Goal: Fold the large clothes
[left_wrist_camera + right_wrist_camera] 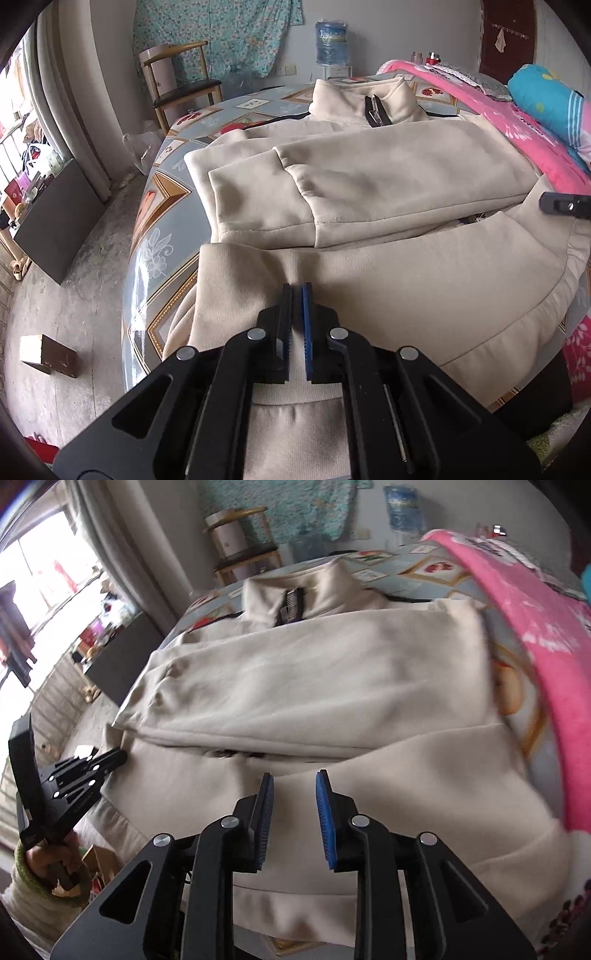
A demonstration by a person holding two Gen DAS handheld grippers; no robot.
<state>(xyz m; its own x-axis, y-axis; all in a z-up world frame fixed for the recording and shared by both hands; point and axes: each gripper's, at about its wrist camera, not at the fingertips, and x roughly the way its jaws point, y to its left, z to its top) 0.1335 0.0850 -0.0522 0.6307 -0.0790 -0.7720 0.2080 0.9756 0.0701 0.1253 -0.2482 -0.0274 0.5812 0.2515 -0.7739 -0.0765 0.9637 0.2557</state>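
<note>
Jacket [369, 184], left claw [297, 291] pinching hem, right claw [294, 777] parted

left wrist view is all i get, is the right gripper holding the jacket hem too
Observer: No. In the right wrist view the right gripper has its jaws apart over the cream jacket, with no fabric pinched between them.
Operator: and my left one, does it look clamped from the other side
Observer: From the right wrist view the left gripper has its tips at the jacket's left edge, near the hem; the grip itself is not visible there.
Operator: who's holding it
Observer: A hand in a green-cuffed sleeve grips its handle at the lower left of that view.
</note>
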